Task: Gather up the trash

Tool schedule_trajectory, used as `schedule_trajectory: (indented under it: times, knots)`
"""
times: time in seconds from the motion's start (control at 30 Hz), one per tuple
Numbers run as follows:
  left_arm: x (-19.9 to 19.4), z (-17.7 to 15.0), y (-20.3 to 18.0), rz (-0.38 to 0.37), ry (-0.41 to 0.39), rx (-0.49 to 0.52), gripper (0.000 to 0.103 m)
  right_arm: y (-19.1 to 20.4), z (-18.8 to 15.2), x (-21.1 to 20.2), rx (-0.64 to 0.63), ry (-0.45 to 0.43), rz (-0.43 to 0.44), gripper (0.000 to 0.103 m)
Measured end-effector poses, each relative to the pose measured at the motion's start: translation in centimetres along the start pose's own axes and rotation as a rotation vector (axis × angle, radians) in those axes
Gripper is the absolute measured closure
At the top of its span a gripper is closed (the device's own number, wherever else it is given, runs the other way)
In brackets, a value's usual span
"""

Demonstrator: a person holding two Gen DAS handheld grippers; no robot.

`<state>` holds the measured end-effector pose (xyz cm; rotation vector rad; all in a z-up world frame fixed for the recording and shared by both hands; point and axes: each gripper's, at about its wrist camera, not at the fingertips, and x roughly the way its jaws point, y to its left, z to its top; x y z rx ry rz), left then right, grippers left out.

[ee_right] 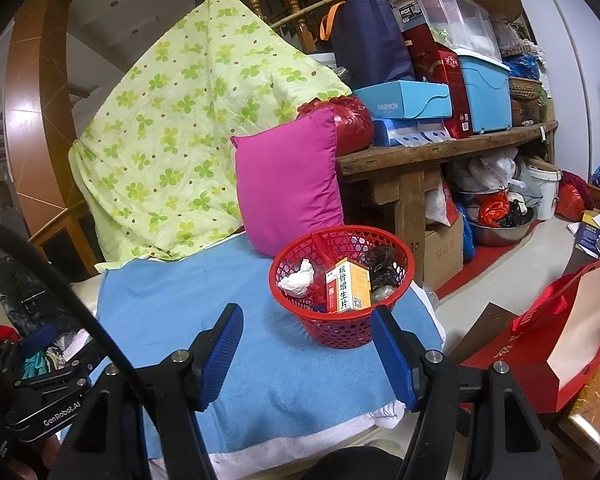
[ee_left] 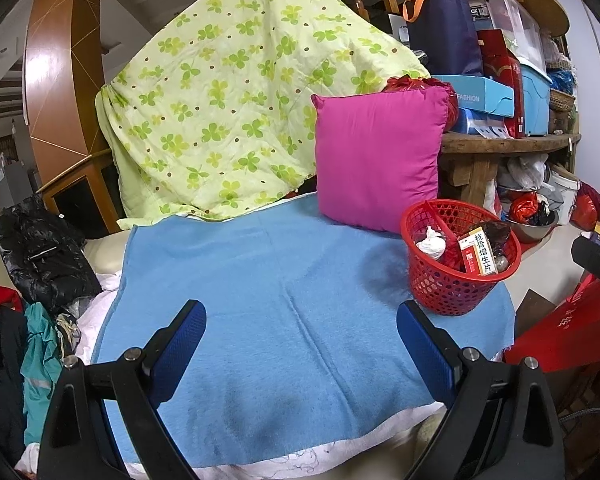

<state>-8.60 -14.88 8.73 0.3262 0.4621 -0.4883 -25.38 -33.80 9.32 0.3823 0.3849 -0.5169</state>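
Observation:
A red mesh basket (ee_left: 452, 292) stands on the right part of a blue blanket (ee_left: 284, 304). It holds a crumpled white tissue (ee_left: 431, 242), an orange and white medicine box (ee_left: 478, 254) and dark wrappers (ee_left: 496, 232). My left gripper (ee_left: 302, 330) is open and empty, low over the blanket, left of the basket. In the right wrist view the basket (ee_right: 340, 320) sits just ahead of my right gripper (ee_right: 306, 338), which is open and empty. The box (ee_right: 348, 286) and tissue (ee_right: 298, 278) show inside it.
A magenta pillow (ee_left: 378, 160) leans behind the basket, with a green clover quilt (ee_left: 228, 100) draped at the back. A cluttered wooden bench (ee_right: 440, 148) stands to the right. A red paper bag (ee_right: 556, 340) sits on the floor at right. Clothes (ee_left: 40, 264) pile at the left.

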Motion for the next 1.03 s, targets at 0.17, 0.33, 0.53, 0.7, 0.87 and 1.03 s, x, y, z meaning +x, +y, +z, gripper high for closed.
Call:
schedule_trajectory:
  times: [0.17, 0.33, 0.53, 0.7, 0.87, 1.03]
  knots:
    - [0.4, 0.2, 0.1, -0.011, -0.005, 0.000, 0.007, 0.4, 0.1, 0.6, -0.017, 0.000, -0.011, 0.033]
    - [1.2, 0.6, 0.3, -0.020, -0.011, -0.002, 0.007, 0.9, 0.3, 1.2, -0.028, -0.005, -0.023, 0.033]
    - [2.1, 0.7, 0.6, -0.032, -0.016, -0.008, 0.007, 1.8, 0.4, 2.0, -0.049, -0.007, -0.038, 0.033]
    - [2.6, 0.7, 0.5, -0.045, -0.016, -0.007, 0.007, 2.3, 0.3, 2.6, -0.060, -0.004, -0.051, 0.033]
    - [3.5, 0.7, 0.6, -0.066, -0.023, -0.003, 0.007, 2.8, 0.2, 3.4, -0.075, 0.002, -0.062, 0.033]
    - [5.5, 0.5, 3.6, -0.048, 0.004, -0.071, 0.007, 4.7, -0.2, 6.0, -0.114, 0.042, -0.024, 0.033]
